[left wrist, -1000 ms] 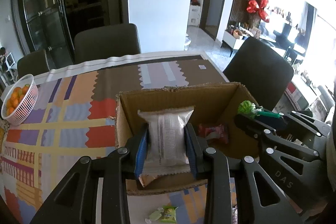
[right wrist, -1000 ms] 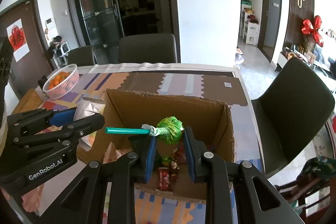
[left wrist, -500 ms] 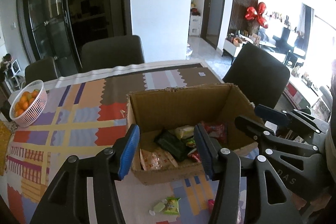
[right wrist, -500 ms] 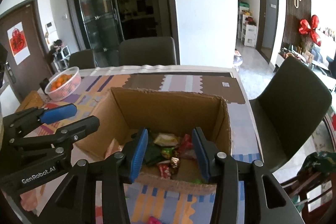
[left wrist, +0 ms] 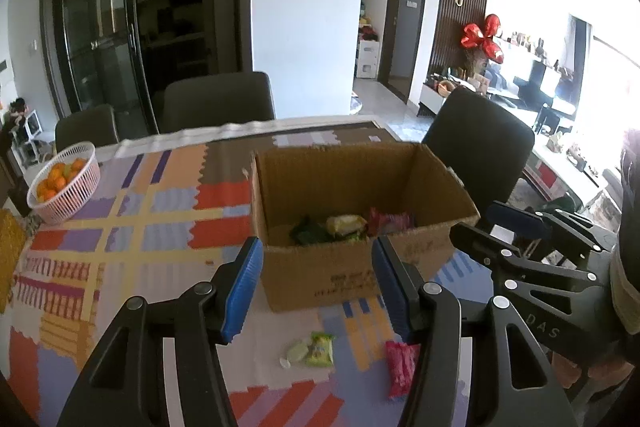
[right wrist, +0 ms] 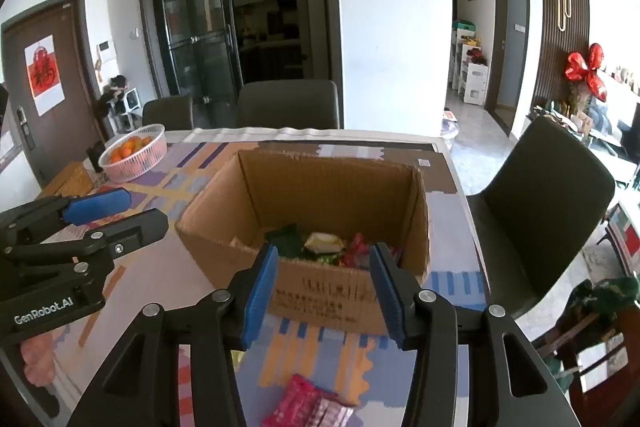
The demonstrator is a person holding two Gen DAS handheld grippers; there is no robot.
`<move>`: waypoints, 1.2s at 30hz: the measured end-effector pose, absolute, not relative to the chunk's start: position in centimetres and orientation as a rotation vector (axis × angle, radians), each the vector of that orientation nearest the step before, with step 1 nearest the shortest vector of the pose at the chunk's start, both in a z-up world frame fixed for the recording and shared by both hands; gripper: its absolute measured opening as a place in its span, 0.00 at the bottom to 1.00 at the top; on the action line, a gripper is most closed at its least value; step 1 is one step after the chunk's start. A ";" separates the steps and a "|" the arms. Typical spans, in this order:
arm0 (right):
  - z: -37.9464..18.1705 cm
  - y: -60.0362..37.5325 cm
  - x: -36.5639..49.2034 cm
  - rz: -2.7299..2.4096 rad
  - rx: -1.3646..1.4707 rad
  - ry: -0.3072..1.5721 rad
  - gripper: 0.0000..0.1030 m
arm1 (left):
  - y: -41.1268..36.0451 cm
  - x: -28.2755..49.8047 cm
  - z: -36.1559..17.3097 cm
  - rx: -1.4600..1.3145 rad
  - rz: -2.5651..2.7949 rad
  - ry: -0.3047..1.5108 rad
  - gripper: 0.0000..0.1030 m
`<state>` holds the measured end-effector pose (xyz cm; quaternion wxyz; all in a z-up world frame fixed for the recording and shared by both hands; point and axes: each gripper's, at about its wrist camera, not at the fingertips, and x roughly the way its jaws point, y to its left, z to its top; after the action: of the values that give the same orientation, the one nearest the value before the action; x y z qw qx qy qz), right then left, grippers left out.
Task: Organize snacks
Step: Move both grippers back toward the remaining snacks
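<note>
Now the snacks split two ways: several lie in the cardboard box (left wrist: pixel 360 267), while a green packet (left wrist: pixel 319 348) and a pink packet (left wrist: pixel 400 367) sit on the table (left wrist: pixel 168 211) just before it. Our left tool (left wrist: pixel 318 287) and right tool (right wrist: pixel 324 291) have just been opening and hang spread with nothing between them. We should lower one onto each loose packet and pinch it across its narrow side
</note>
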<state>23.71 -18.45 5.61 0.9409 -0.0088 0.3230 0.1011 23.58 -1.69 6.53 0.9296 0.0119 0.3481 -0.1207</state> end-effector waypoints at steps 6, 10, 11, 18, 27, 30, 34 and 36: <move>4.2 -18.4 22.2 0.212 -0.008 0.691 0.51 | -1.6 21.9 4.8 0.021 -0.254 0.747 0.55; 2.8 -18.5 21.3 0.208 0.008 0.726 0.52 | -1.6 21.3 3.6 0.031 -0.254 0.771 0.55; 2.5 -18.4 21.1 0.208 0.010 0.735 0.52 | -1.6 21.1 3.2 0.035 -0.254 0.776 0.55; -0.8 -18.2 19.8 0.201 0.020 0.824 0.52 | -1.3 20.1 0.6 0.036 -0.243 0.820 0.55; -4.2 -18.9 18.0 0.170 0.015 0.905 0.52 | -1.6 17.9 -2.4 0.072 -0.242 0.837 0.55; -5.0 -19.4 17.5 0.159 0.036 0.925 0.52 | -1.7 17.3 -3.2 0.072 -0.242 0.832 0.55; -6.1 -19.8 16.9 0.148 0.060 0.942 0.52 | -1.9 16.9 -4.2 0.093 -0.236 0.813 0.55; -6.6 -20.0 16.8 0.143 0.068 0.953 0.52 | -2.0 16.9 -4.8 0.103 -0.238 0.813 0.55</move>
<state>16.81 -19.99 -6.62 0.8856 0.0327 0.4580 0.0690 16.89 -2.01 -4.82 0.9104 0.0500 0.3941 -0.1153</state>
